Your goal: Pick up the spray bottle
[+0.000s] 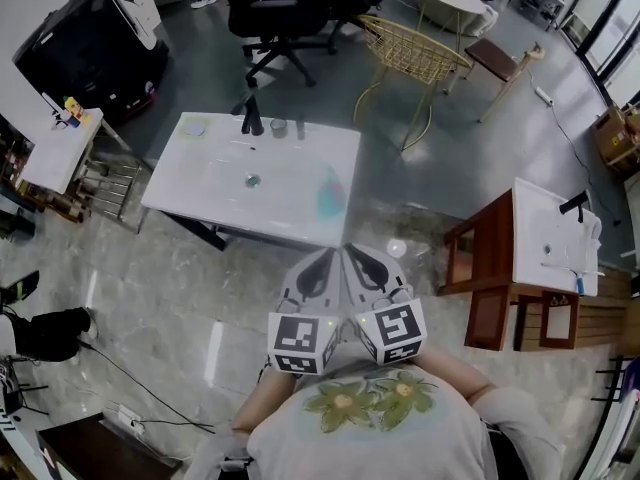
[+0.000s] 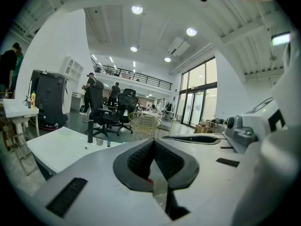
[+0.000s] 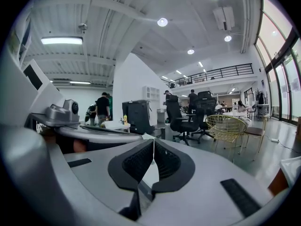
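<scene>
Teal-tinted and faint, what is judged to be the spray bottle is seen near the right edge of the white bench, to the right of the basin drain. Its outline cannot be made out clearly. The black faucet stands at the far edge. The left gripper and the right gripper are held side by side short of the bench's near edge, well apart from the bottle. Both pairs of jaws are pressed fully together with nothing between them, as each gripper view confirms. The approach is judged to be the step in hand. Next, one gripper would have to be brought over the near edge, its jaws opened wide, set around the bottle's body and closed.
</scene>
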